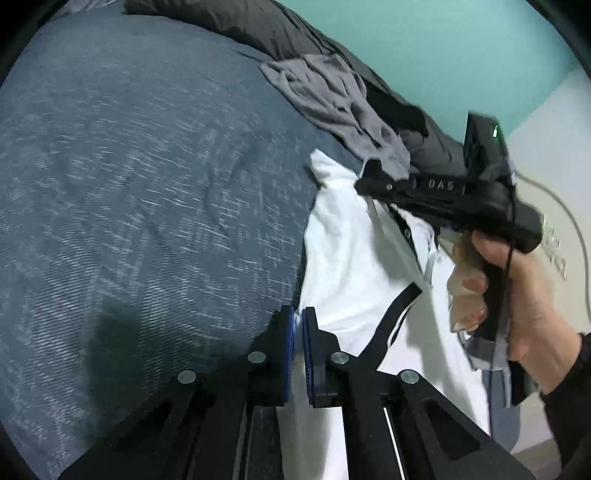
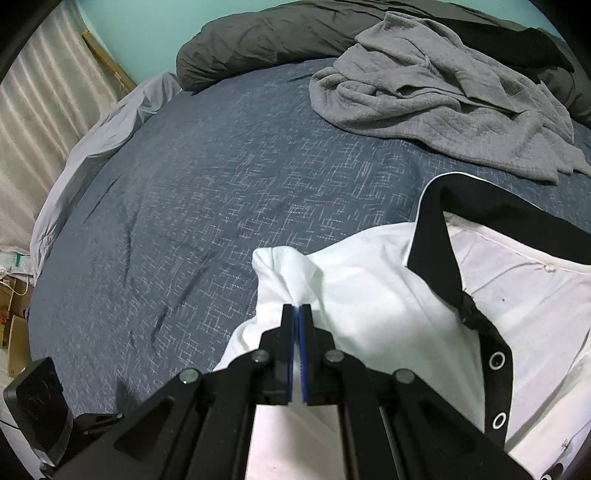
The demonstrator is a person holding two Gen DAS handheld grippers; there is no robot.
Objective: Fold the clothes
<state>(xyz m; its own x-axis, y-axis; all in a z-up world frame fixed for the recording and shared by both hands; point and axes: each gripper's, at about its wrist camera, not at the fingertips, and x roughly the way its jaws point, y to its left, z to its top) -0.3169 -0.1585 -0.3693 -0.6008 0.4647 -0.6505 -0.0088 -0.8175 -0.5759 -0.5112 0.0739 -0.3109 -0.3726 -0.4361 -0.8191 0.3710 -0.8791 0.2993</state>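
white shirt pinched in fingers, grey garment beyond, dark duvet perhaps

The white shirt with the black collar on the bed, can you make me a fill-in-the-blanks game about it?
1. The white shirt with the black collar lies on a dark ____ woven bedspread.
2. The right gripper is shut on a pinch of the shirt's ____ fabric.
3. Beyond the shirt lies a crumpled ____ knitted garment.
4. The shirt's black button strip shows two round ____ snaps.

Missing words: blue; white; grey; white
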